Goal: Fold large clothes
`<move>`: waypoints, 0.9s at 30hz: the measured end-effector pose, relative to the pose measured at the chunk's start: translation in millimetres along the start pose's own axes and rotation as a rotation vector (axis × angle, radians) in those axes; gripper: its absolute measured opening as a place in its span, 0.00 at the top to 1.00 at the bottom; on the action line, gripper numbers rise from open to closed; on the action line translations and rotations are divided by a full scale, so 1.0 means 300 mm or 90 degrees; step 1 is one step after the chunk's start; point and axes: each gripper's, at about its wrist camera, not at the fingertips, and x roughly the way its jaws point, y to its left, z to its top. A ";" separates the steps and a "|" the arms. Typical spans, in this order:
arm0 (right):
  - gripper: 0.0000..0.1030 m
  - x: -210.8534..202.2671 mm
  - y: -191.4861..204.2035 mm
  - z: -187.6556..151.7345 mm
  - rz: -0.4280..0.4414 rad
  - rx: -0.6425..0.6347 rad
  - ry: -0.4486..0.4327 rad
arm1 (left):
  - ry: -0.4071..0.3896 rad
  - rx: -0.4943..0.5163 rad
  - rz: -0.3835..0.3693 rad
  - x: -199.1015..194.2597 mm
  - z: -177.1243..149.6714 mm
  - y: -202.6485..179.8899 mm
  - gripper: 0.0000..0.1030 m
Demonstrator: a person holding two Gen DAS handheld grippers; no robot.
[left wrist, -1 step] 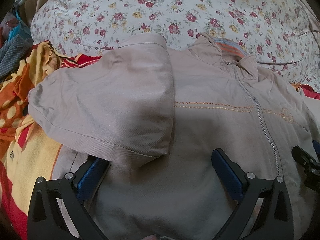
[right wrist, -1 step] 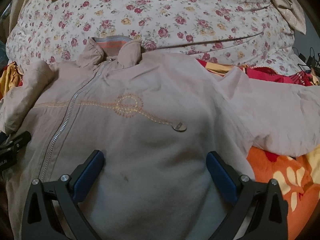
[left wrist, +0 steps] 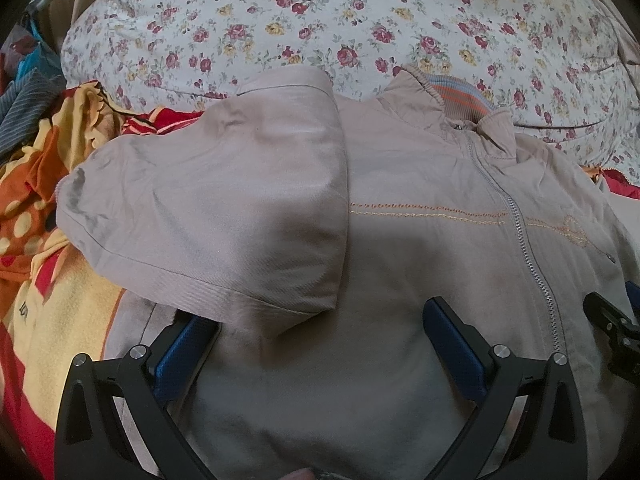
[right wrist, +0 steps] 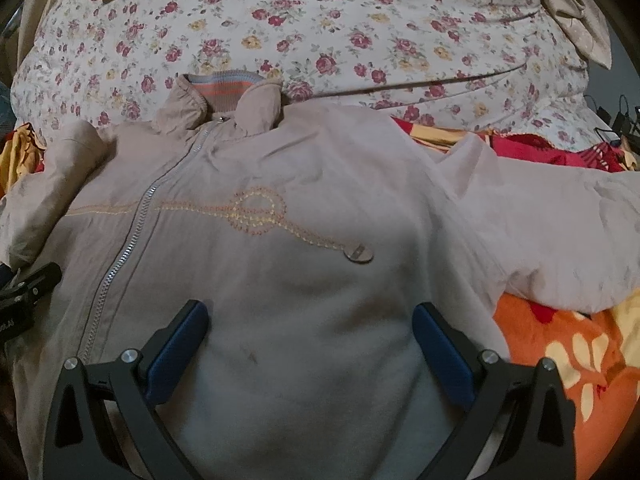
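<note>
A beige zip-up jacket (left wrist: 420, 248) lies front up on the bed, collar away from me; it also shows in the right wrist view (right wrist: 280, 280). Its left sleeve (left wrist: 224, 216) is folded in over the chest. Its right sleeve (right wrist: 560, 232) lies spread out to the right. My left gripper (left wrist: 320, 332) is open and empty just above the jacket's lower left part. My right gripper (right wrist: 310, 328) is open and empty above the lower right part. Each gripper shows at the edge of the other's view.
A floral quilt (left wrist: 360, 20) is bunched up behind the collar. An orange, yellow and red blanket (left wrist: 36, 260) lies under the jacket and shows at the right as well (right wrist: 560, 352). Striped grey clothing (left wrist: 24, 108) lies at the far left.
</note>
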 end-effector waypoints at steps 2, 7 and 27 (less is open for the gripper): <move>0.00 -0.005 -0.010 0.010 0.016 0.000 0.034 | 0.001 0.001 -0.002 0.000 0.000 0.000 0.07; 0.00 0.008 -0.043 0.059 0.066 -0.007 0.133 | 0.016 0.005 0.002 0.002 0.007 -0.005 0.07; 0.00 0.011 -0.014 0.013 0.041 -0.042 0.022 | 0.020 -0.016 0.016 -0.013 -0.016 -0.008 0.07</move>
